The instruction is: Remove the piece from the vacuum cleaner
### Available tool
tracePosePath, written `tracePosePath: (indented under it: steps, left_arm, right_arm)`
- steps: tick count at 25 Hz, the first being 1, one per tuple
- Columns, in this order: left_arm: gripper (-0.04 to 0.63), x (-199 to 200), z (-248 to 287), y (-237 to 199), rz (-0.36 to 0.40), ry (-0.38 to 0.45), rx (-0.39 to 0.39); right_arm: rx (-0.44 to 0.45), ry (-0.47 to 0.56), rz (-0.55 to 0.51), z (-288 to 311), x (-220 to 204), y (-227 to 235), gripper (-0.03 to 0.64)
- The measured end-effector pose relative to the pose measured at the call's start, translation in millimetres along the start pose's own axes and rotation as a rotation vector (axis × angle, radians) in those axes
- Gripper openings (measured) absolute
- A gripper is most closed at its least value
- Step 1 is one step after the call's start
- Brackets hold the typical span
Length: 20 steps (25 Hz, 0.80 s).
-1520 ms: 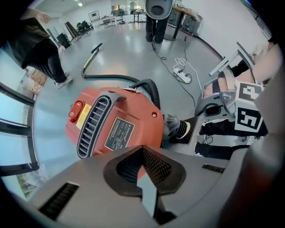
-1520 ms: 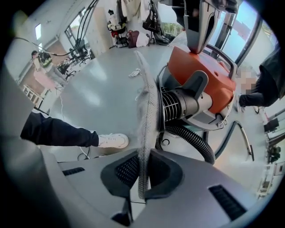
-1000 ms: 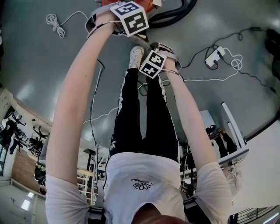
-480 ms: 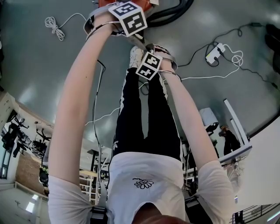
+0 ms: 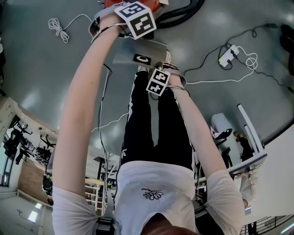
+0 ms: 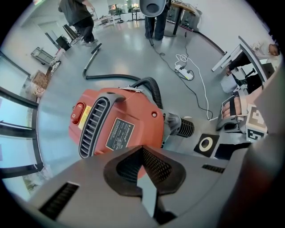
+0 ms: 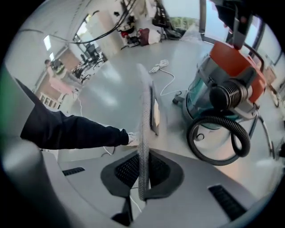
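One vacuum (image 6: 116, 128) stands below; clear of it, on the person's side, the flat grey piece (image 5: 131, 54) runs lengthwise out from the right claw (image 7: 142, 165), which pinches its edge. The left claw (image 6: 142, 155), pressed together and empty, hangs over the vacuum.

The person wears a white T-shirt (image 5: 151, 181) — flower-printed — and black, white-striped trousers (image 5: 156, 128).

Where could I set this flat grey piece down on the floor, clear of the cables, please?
Bare floor lies outside your left arm, short of the coiled white cord. Another patch sits outside your right arm, short of the power strip and its white cable. It is crowded straight ahead, around the vacuum cleaner and its hose.
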<state>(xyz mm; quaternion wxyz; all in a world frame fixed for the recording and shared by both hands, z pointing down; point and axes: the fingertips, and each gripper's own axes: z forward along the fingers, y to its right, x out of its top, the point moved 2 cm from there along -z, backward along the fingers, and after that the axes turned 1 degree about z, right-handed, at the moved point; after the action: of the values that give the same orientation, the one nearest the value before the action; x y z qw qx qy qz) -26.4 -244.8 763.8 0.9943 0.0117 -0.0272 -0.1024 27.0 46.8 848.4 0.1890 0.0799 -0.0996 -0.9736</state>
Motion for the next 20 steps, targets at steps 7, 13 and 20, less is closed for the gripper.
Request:
tracePosePath:
  steps: [7, 13, 20]
  left_arm:
    - [0.005, -2, -1, -1, -0.025, 0.053, 0.069]
    - [0.005, -10, -5, 16, -0.051, 0.087, 0.129]
    - [0.005, -39, -66, 32, -0.608, 0.372, 0.11]
  right_arm:
    - [-0.044, 0.011, 0.048, -7, -1, 28, 0.024]
    - [-0.048, 0.023, 0.068, -41, 0, 18, 0.023]
    - [-0.133, 0.092, 0.19, -119, 0, 44, 0.023]
